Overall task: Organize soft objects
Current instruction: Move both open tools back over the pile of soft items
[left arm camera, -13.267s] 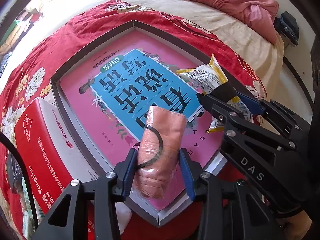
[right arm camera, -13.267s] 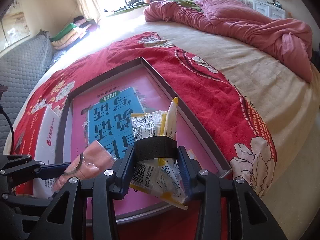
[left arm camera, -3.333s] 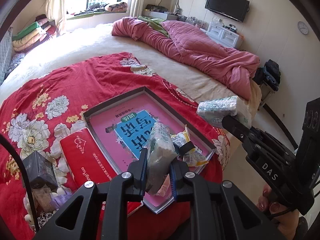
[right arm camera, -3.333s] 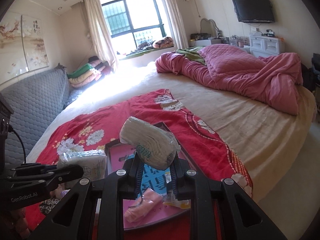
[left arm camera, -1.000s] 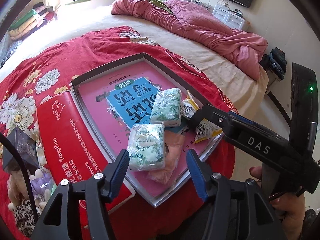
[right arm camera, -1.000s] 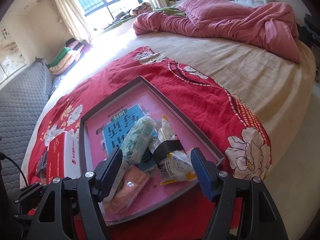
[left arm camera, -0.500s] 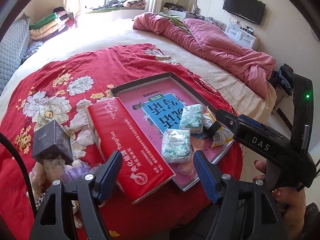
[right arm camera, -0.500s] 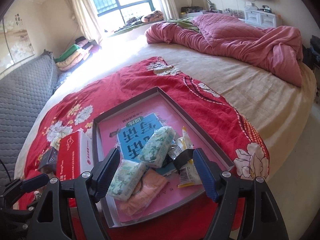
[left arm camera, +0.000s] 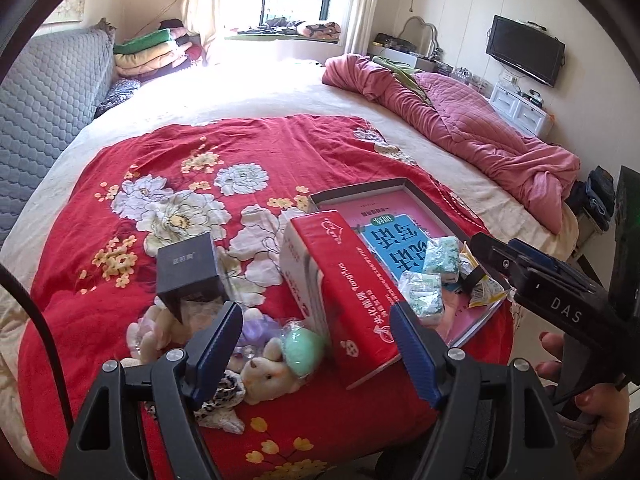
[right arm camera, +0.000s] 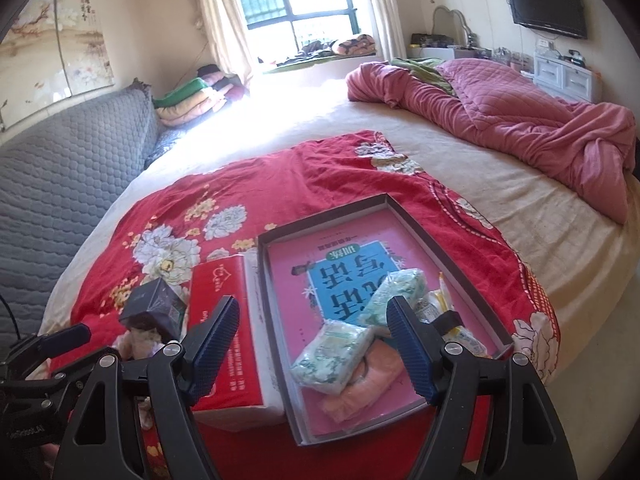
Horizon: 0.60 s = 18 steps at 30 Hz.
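A grey-rimmed tray [right arm camera: 404, 209] with a pink book cover inside lies on the red floral blanket. In it lie two green-white tissue packs [right arm camera: 332, 354] [right arm camera: 398, 294], a pink mask pack [right arm camera: 360, 390] and a yellow snack packet [right arm camera: 460, 334]. The tray also shows in the left wrist view [left arm camera: 360, 190]. A heap of small plush toys [left arm camera: 264, 364] lies on the blanket at the front left. My left gripper [left arm camera: 316, 348] is open and empty above the toys. My right gripper [right arm camera: 312, 340] is open and empty above the tray's near end.
A red box [left arm camera: 352, 288] lies left of the tray. A dark cube box [left arm camera: 188, 268] stands by the toys. A rumpled pink quilt [right arm camera: 500, 108] lies at the far right of the bed. A grey padded headboard [right arm camera: 60, 168] runs along the left.
Both grippers have pulled back and up from the tray, and the left one has swung left over the toys. Earlier each carried a tissue pack; both packs now lie in the tray.
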Each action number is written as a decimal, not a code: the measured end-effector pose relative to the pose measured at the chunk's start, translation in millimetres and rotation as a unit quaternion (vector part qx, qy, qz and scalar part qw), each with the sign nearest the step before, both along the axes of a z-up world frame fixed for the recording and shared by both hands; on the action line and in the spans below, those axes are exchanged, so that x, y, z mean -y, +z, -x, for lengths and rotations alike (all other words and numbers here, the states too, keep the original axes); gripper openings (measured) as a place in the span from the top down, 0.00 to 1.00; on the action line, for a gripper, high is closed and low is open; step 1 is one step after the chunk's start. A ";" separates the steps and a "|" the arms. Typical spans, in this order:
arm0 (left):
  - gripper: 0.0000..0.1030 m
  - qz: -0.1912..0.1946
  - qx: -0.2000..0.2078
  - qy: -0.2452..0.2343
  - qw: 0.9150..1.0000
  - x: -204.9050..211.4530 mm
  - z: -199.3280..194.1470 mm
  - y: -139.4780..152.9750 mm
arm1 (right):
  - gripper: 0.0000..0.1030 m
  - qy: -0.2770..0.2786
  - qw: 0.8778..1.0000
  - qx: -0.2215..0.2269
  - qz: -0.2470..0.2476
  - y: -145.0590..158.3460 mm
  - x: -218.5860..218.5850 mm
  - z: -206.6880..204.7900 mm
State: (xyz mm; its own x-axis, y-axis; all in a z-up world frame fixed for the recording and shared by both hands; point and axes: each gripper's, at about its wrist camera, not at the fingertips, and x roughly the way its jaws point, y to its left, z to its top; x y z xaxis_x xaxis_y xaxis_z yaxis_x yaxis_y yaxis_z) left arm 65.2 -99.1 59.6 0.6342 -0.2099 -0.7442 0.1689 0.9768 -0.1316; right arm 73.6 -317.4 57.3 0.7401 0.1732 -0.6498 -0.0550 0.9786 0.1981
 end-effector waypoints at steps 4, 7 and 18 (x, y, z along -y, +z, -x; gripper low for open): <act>0.21 -0.001 0.003 0.021 1.000 -24.4 7.6 4.4 | 0.25 0.026 1.000 0.014 0.008 12.5 -24.7 5.9; 0.21 0.005 0.005 0.042 0.999 -48.2 13.5 8.0 | 0.25 0.051 0.998 0.020 0.015 20.0 -45.6 9.8; 0.21 0.000 0.019 0.111 0.994 -119.3 41.4 16.3 | 0.25 0.130 0.991 0.027 0.022 35.3 -117.7 22.1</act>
State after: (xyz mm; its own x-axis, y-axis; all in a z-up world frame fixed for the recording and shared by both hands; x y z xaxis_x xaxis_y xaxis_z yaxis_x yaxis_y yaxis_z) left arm 23.8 20.2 75.9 0.6921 -0.0610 -0.7192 -0.0465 0.9906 -0.1288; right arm 51.5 -199.7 92.6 0.7078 0.3348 -0.6221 -0.3163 0.9376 0.1448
